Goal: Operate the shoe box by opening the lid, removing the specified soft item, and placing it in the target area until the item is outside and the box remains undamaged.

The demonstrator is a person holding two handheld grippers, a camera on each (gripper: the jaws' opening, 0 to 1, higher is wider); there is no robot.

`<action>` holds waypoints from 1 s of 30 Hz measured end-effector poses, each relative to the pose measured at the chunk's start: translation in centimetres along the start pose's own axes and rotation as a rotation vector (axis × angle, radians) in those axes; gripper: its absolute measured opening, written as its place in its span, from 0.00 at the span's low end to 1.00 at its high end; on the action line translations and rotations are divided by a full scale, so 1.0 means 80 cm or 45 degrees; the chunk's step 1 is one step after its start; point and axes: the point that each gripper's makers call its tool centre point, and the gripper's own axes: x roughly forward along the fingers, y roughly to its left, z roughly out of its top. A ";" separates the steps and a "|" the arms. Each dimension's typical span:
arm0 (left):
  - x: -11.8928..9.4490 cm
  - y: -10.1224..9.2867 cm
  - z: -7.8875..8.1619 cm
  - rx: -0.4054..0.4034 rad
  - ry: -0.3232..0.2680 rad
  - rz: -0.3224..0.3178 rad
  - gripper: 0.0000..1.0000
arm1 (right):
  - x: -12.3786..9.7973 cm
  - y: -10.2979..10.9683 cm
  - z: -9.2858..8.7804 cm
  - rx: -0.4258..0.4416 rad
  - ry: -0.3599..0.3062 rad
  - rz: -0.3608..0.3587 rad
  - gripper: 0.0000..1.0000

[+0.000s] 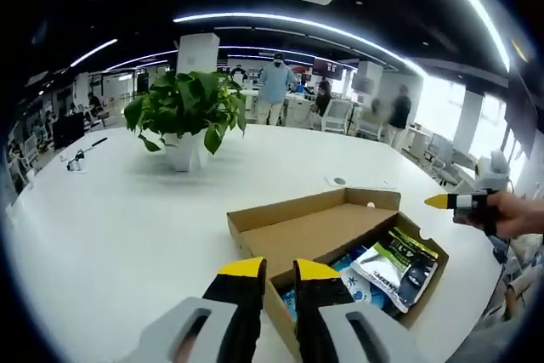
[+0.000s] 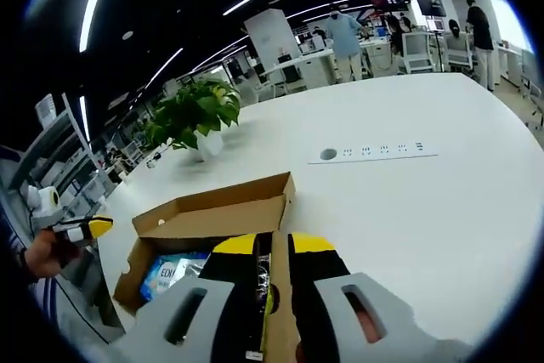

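A shallow brown cardboard shoe box (image 1: 255, 219) lies open on the white table (image 1: 127, 210). A flat cardboard panel (image 1: 314, 234) covers its far part. At the uncovered end lie a black, white and green soft packet (image 1: 399, 263) and a blue packet (image 1: 353, 283). My left gripper (image 1: 280, 271) hovers at the box's near corner, its yellow-tipped jaws close together and holding nothing. A hand holds the right gripper (image 1: 446, 201) just off the box's right corner. In the right gripper view, my right gripper (image 2: 280, 246) hangs over the box (image 2: 212, 210) edge, jaws together. The blue packet (image 2: 166, 274) and the left gripper (image 2: 95, 229) show at the left.
A potted green plant (image 1: 187, 116) stands on the table beyond the box, also seen as the plant (image 2: 195, 116). A flush socket strip (image 2: 374, 152) sits in the tabletop. Several people (image 1: 274, 82) stand among desks at the back. The table edge curves close behind the right hand.
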 end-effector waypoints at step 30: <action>0.009 -0.117 -0.081 -0.087 0.184 -0.267 0.19 | -0.096 0.030 -0.097 -0.025 0.000 0.072 0.15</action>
